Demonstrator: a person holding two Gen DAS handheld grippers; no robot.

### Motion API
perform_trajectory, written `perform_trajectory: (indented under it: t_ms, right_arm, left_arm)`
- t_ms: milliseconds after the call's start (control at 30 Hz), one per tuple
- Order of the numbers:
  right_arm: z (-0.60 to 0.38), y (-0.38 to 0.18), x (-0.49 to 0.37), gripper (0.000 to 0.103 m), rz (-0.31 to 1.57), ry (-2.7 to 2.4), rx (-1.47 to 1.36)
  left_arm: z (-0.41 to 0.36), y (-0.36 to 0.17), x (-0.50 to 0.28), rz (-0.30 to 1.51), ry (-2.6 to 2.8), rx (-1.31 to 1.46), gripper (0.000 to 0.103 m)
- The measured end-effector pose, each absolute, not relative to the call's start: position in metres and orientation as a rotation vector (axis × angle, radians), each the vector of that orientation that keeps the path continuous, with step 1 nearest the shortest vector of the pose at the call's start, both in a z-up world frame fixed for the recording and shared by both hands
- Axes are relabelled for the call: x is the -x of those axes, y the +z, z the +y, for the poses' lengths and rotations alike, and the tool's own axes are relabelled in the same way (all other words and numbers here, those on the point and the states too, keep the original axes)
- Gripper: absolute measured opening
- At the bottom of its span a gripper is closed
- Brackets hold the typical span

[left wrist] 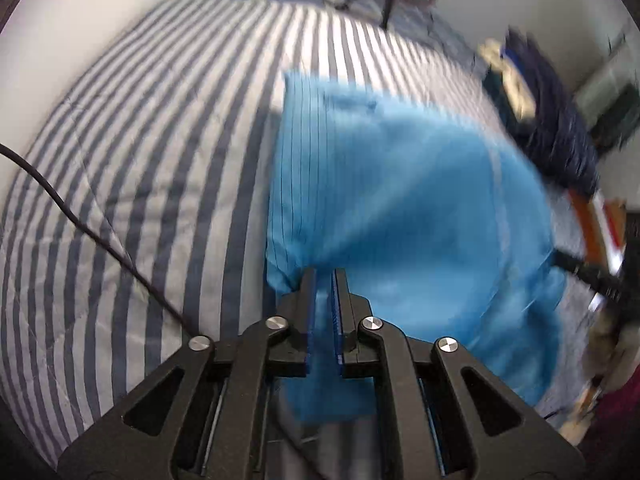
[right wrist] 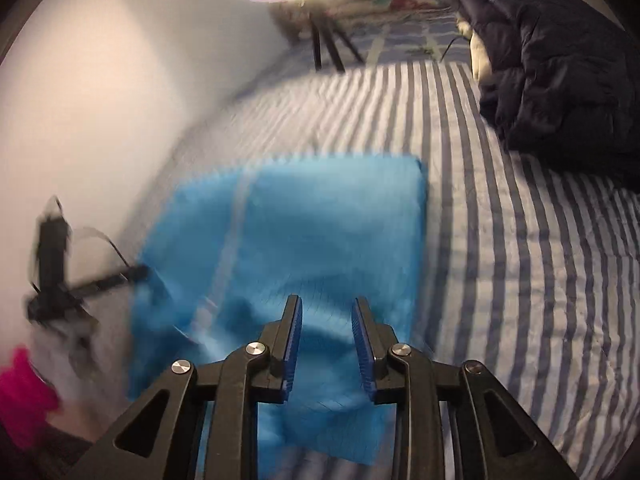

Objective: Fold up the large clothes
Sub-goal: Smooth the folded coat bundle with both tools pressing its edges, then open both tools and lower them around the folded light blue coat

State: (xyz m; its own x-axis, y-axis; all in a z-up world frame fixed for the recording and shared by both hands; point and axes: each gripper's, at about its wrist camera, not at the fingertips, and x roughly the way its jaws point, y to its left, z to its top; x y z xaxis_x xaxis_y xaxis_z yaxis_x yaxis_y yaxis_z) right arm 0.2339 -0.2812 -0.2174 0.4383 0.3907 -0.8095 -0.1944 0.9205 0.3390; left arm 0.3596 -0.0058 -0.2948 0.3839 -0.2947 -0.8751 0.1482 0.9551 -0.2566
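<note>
The blue garment [left wrist: 400, 184] lies on the striped bed [left wrist: 140, 184], already doubled into a rough rectangle with one straight edge toward the far side and looser, rumpled cloth on the near side. It looks to be partway through folding: flat at the far end, bunched and lifted close to the tools.

The left tool [left wrist: 324, 280] is clenched on a near corner of the blue cloth; fabric passes between its blue pads and hangs out below them, so it grasps the garment. The view from it is blurred, which suits a fold being carried across the bed.

The right tool [right wrist: 326, 308] hangs over the near edge of the same garment with its pads parted. Blue cloth shows in the gap between them, but the pads do not seem to press on it, so I judge this side released, or not yet gripping.

A dark padded jacket [right wrist: 560, 60] lies heaped at the far right of the bed, well apart from the blue piece, and a black cable [left wrist: 80, 220] trails over the stripes.

The step in hand appears to be drawing one side over to make the next fold. Next, the left tool should lay its corner down square with the far edge, while the right either takes hold of the matching corner or pins the cloth so that it does not slide.
</note>
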Motion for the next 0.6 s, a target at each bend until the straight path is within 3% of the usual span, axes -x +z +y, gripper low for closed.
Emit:
perform_trajectory:
  t_ms: [100, 233, 400, 500, 600]
  right_arm:
    - [-0.287, -0.245, -0.224, 0.021, 1.13, 0.358, -0.155]
    - [-0.299, -0.233, -0.217, 0.02, 1.143, 0.385, -0.159]
    - [-0.315, -0.17, -0.223, 0.031, 0.962, 0.422, -0.166]
    - [-0.307, -0.149, -0.247, 0.032, 0.865, 0.457, -0.146]
    - [-0.292, -0.146, -0.276, 0.032, 0.859, 0.483, -0.117]
  left_arm:
    - [-0.01, -0.296, -0.349, 1.101, -0.307, 0.065, 0.006]
    - [0.004, -0.28, -0.353, 1.124, -0.318, 0.149, 0.006]
    - [-0.004, -0.224, -0.372, 0.999, -0.382, 0.177, 0.006]
    - [-0.022, -0.207, -0.398, 0.978, -0.439, 0.164, 0.006]
    - [-0.043, -0.204, -0.428, 0.984, -0.497, 0.126, 0.017]
